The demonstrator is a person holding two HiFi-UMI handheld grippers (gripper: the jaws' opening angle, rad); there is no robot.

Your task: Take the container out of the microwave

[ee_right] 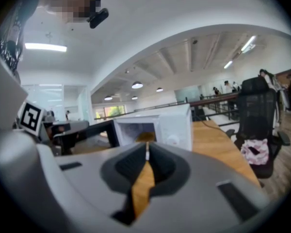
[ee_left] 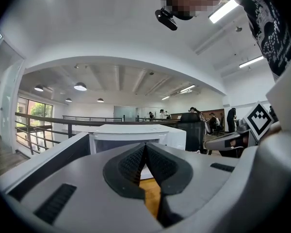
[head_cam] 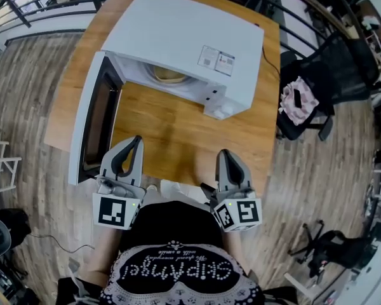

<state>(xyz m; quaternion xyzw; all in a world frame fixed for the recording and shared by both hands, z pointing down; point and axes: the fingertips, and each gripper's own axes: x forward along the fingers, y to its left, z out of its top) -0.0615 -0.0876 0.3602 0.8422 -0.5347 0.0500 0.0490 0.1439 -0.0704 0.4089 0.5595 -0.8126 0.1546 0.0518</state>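
Holding the left gripper and the right gripper over the near edge of the table, side by side and well short of the microwave. Pointing both about level at the oven's mouth, probably to line up for a straight reach into the cavity. Showing the left jaws pressed together with nothing between them, and the right jaws likewise closed and empty. Benefiting from a door swung fully out toward the table's left edge, so nothing blocks the opening. Leaving the container untouched inside the cavity, with only its pale rim visible under the roof. Looks like an approach step: calls for opening a gripper before reaching in, and steering clear of the door.
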